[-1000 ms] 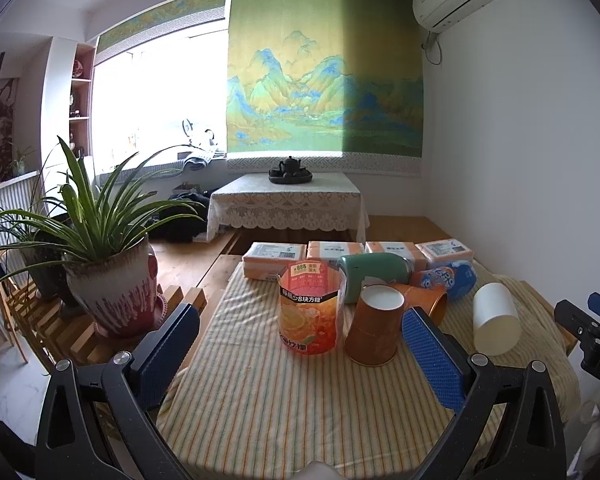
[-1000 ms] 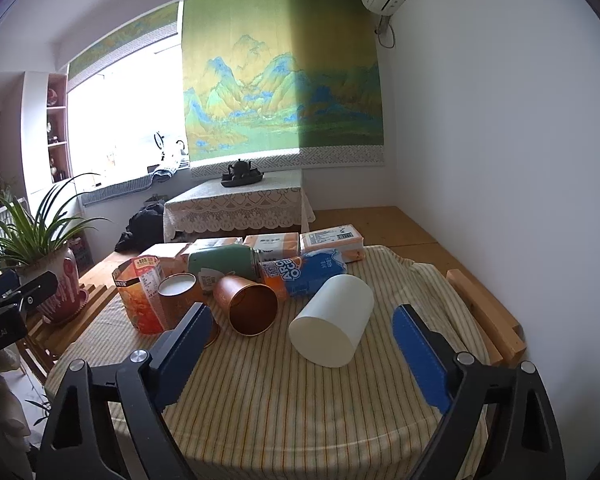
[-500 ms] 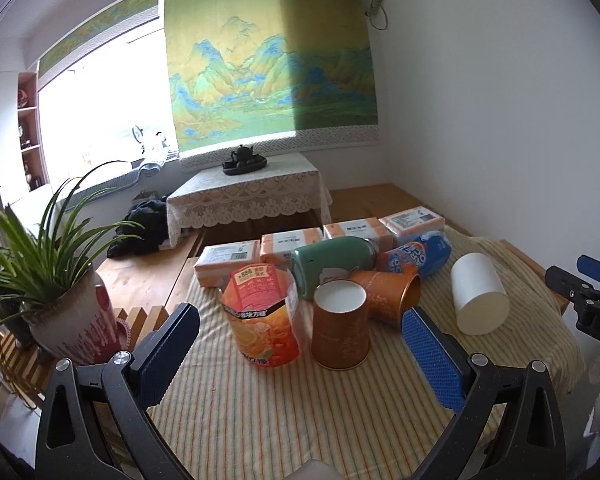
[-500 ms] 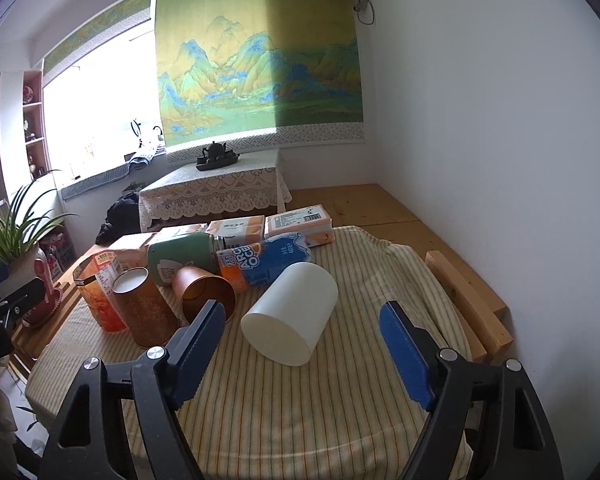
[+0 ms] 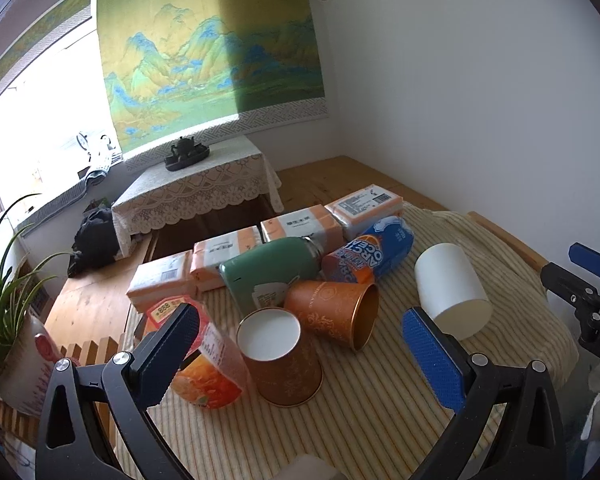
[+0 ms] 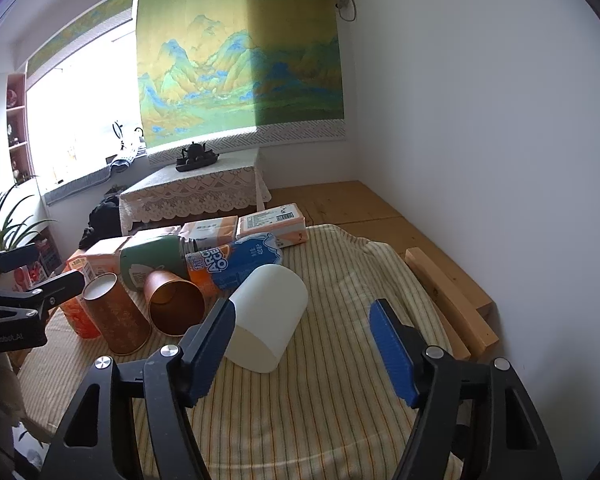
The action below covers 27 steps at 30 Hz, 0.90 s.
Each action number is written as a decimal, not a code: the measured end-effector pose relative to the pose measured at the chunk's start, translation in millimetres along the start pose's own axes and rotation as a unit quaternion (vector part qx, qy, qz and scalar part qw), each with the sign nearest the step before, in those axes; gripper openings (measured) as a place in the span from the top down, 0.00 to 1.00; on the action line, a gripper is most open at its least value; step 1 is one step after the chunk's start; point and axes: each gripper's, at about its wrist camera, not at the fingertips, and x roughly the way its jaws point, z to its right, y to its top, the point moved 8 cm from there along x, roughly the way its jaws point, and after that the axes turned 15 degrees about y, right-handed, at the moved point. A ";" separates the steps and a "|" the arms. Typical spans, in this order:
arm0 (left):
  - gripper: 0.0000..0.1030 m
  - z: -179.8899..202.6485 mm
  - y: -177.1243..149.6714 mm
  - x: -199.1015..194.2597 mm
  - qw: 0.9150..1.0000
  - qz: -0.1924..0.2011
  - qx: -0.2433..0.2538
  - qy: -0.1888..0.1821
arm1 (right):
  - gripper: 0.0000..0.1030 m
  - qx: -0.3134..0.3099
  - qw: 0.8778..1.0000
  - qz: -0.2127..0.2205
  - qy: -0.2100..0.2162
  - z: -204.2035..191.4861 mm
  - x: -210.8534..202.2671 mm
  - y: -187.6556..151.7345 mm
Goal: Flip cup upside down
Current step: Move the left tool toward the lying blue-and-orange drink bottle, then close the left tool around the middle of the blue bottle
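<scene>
We hold our left gripper (image 5: 300, 356) open above the striped cloth (image 5: 380, 420) on the counter, empty, with an upside-down brown cup (image 5: 280, 356) between its fingers in view. Our right gripper (image 6: 304, 344) is open too, gripping nothing; the white cup (image 6: 266, 316) lies on its side just ahead of its left finger, beside a copper cup (image 6: 174, 306) also on its side

A table (image 5: 380, 432) under a striped cloth (image 6: 320, 400) carries a white cup (image 6: 268, 316) on its side near the middle; tissue packs (image 5: 300, 228) line the far edge; two copper cups (image 5: 280, 360), a green flask (image 5: 268, 272) sit toward the left edge.
</scene>
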 end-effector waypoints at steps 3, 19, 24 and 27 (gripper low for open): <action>0.00 9.3 10.0 15.7 1.000 -0.009 0.019 -0.004 | 0.38 0.003 1.000 -0.002 -0.001 5.4 0.7 -1.6; 0.00 104.0 68.4 116.5 0.980 -0.109 0.149 -0.071 | 0.39 0.051 0.999 0.000 -0.005 40.8 -3.8 -20.1; 0.03 122.0 67.3 151.6 0.970 -0.161 0.157 -0.088 | 0.39 0.058 0.998 -0.001 -0.011 49.0 -6.3 -24.2; 0.05 129.7 66.5 166.7 0.967 -0.178 0.159 -0.095 | 0.39 0.060 0.998 0.001 -0.014 52.0 -9.1 -24.7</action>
